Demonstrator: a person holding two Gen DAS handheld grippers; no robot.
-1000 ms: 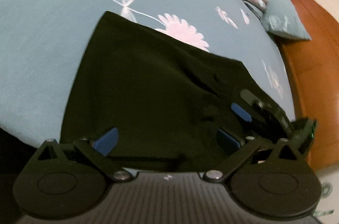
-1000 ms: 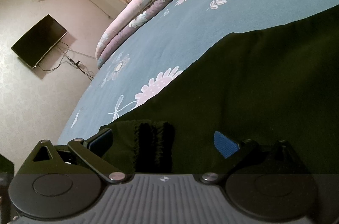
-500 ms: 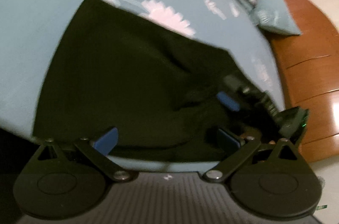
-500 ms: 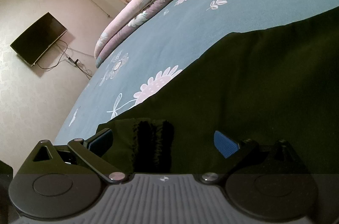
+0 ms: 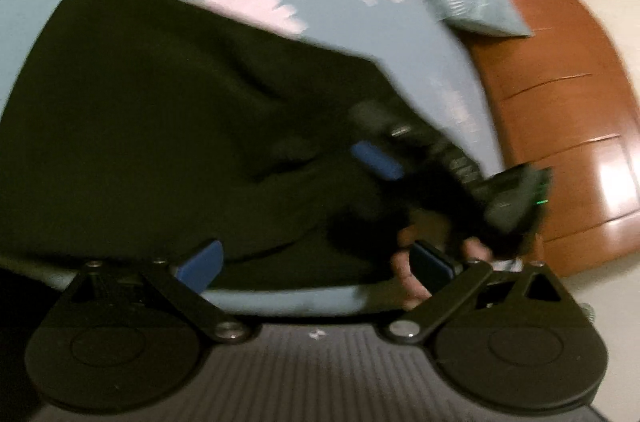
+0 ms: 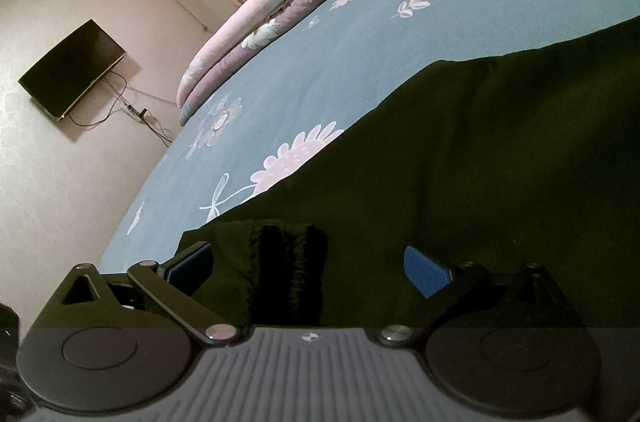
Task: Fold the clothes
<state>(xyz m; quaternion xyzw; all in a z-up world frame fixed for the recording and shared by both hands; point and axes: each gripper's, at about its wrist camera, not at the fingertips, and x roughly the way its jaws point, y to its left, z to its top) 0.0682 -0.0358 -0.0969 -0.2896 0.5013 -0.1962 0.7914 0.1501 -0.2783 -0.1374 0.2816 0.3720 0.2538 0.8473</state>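
The blue flowered bed sheet (image 6: pixel 360 62) holds one dark garment (image 6: pixel 480 182), spread flat on its near part. Your left gripper (image 5: pixel 316 262) and right gripper (image 6: pixel 308 266) both gape wide, holding nothing. You're between folds, I think; next, grab an edge.

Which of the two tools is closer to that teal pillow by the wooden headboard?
The right tool. In the left tool's view it lies on the dark garment, between the left tool at the bed's near edge and the pillow.
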